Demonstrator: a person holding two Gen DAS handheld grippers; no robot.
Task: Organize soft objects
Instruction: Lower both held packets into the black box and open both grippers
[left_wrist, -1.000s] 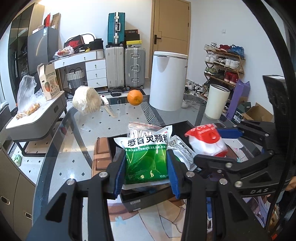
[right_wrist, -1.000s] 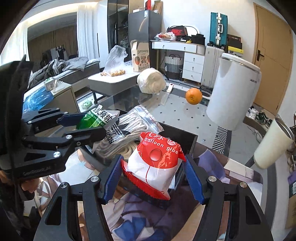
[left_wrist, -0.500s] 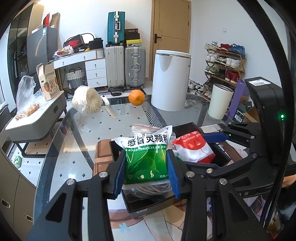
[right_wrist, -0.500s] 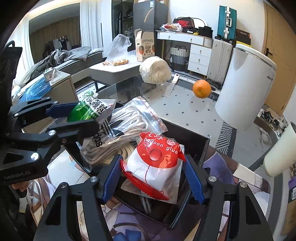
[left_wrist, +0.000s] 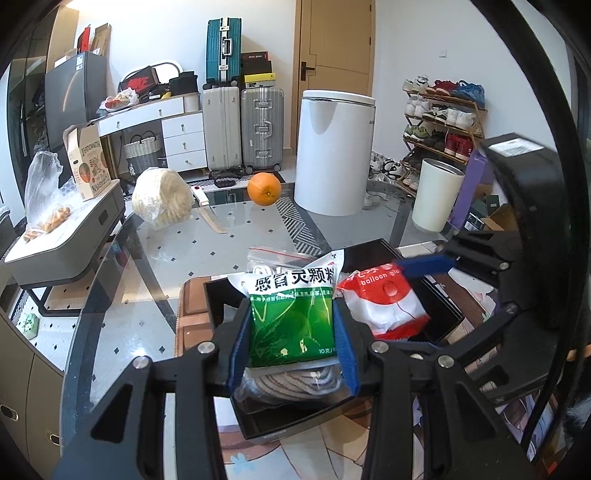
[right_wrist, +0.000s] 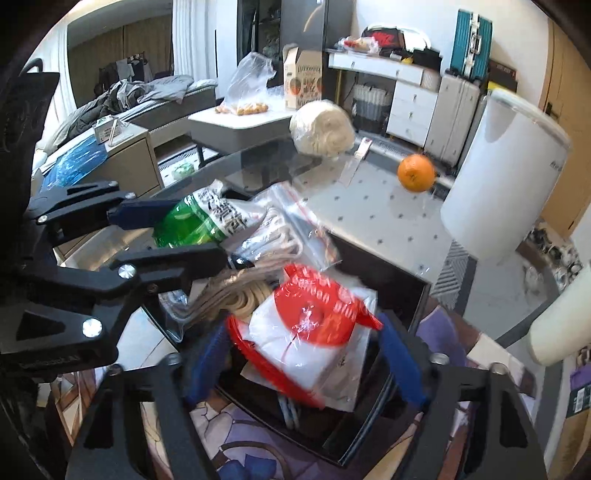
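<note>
My left gripper (left_wrist: 291, 350) is shut on a green medicine packet (left_wrist: 291, 325) and holds it over the black box (left_wrist: 266, 428). The packet also shows in the right wrist view (right_wrist: 195, 221). My right gripper (right_wrist: 303, 362) has its fingers spread wider than the red and white balloon glue bag (right_wrist: 314, 336), which lies low in the black box (right_wrist: 402, 273). The bag also shows in the left wrist view (left_wrist: 380, 299). A clear zip bag of grey cord (right_wrist: 266, 236) lies in the box under the packet.
On the glass table (left_wrist: 155, 266) stand an orange (left_wrist: 263, 189), a wrapped white bundle (left_wrist: 162, 201) and a knife (left_wrist: 208, 214). A white bin (left_wrist: 334, 151) and a white cup (left_wrist: 436, 194) stand beyond. A brown block (left_wrist: 192, 306) lies left of the box.
Both grippers have moved down and forward over the box. The right gripper's fingers have spread and the glue bag has dropped lower into the box. The left still grips the packet.
</note>
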